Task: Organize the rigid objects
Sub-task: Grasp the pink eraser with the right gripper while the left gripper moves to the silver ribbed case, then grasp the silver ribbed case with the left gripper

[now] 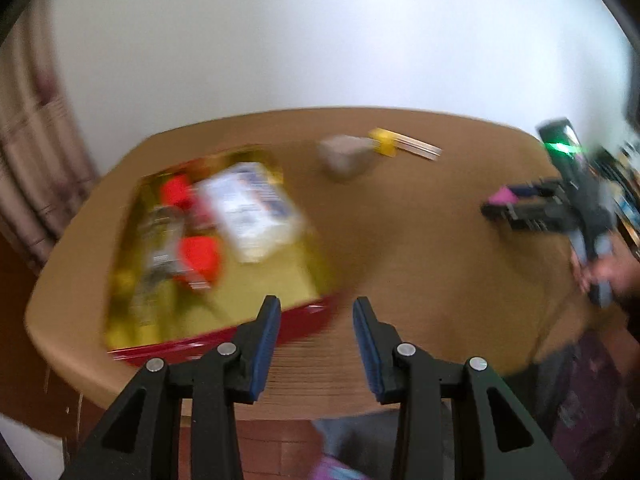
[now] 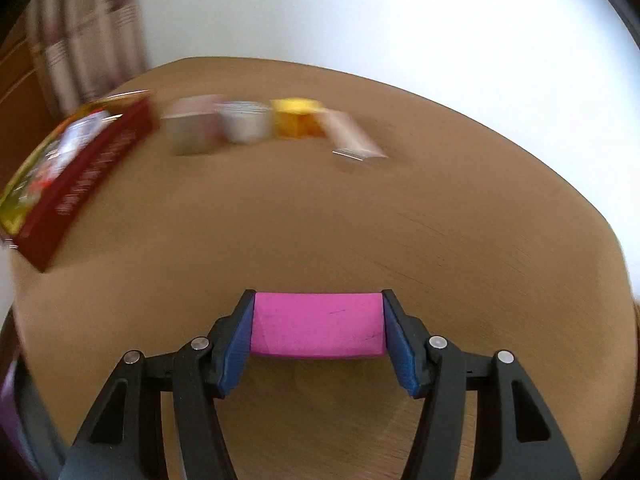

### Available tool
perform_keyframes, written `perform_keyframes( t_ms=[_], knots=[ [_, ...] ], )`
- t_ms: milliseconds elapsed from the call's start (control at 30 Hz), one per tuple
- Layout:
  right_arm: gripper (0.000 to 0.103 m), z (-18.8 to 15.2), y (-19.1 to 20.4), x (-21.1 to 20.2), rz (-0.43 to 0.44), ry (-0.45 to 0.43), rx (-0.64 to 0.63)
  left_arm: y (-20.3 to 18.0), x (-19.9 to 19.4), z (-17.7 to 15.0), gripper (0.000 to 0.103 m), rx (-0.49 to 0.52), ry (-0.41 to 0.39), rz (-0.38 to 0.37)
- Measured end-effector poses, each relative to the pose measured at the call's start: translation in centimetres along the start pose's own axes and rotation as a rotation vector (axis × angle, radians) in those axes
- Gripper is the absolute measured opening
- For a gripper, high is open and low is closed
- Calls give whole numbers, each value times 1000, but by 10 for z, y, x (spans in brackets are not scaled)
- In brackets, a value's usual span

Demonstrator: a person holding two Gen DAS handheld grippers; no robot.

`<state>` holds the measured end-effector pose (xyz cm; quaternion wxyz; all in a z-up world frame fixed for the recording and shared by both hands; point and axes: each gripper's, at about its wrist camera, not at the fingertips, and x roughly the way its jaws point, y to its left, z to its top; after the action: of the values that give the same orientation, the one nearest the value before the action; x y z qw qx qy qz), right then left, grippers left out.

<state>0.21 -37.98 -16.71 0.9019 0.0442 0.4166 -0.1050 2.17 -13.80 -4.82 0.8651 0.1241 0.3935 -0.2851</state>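
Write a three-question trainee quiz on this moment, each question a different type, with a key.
1. True or false: the right hand-held gripper is shut on the pink block.
2. Multiple choice: the left hand-held gripper is A) open with nothing between its fingers, B) shut on a yellow box, C) shut on a cup.
3. Fill in: the red box with the gold lining sits on the ____ side of the brown table in both views.

Key: 1 true; 2 A; 3 left. The pink block is also seen from the left wrist view, clamped above the table's right side. Items inside the red box are too blurred to name.
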Motion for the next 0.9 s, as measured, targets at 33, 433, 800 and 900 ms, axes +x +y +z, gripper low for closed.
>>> perform_keyframes(
  t_ms=[33, 433, 800, 900],
  knots=[
    [56, -7, -20, -1, -47, 1, 17, -13, 2, 6, 38, 12, 26, -59],
    [56, -25, -77, -4, 18, -50, 189, -86, 104, 162, 53, -207, 220, -382],
    [57, -41, -90, -25, 113, -121, 209, -87, 224, 238, 53, -464, 409, -227],
    [57, -40, -89, -25, 128, -132, 208, -87, 237, 242, 53, -476, 426, -185]
  ],
)
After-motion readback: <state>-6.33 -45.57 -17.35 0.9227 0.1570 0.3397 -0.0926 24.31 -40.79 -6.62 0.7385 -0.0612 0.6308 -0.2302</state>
